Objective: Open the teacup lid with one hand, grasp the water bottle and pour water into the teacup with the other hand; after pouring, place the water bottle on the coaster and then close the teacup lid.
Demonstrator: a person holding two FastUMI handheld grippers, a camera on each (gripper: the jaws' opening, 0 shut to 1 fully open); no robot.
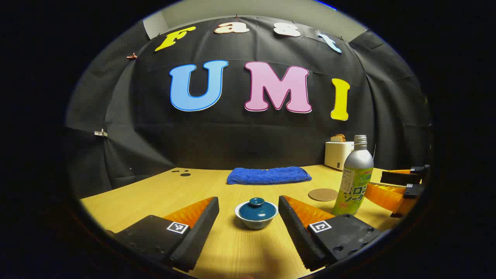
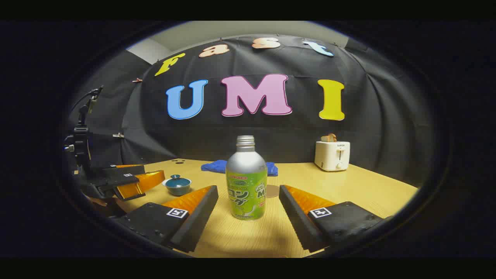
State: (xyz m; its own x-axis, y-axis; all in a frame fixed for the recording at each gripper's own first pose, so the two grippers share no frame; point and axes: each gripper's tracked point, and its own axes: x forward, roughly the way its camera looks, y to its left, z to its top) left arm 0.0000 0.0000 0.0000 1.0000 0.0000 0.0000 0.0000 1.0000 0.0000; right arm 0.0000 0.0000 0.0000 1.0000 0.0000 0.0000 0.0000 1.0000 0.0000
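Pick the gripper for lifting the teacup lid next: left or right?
Left. The left gripper is open and lined up on the teacup, whose lid is on. The right gripper is open, facing the water bottle.

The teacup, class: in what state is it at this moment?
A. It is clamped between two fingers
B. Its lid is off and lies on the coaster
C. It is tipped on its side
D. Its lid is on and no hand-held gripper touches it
D: the dark blue lid sits on the teacup, which stands upright ahead of the open left hand-held gripper, apart from both fingers.
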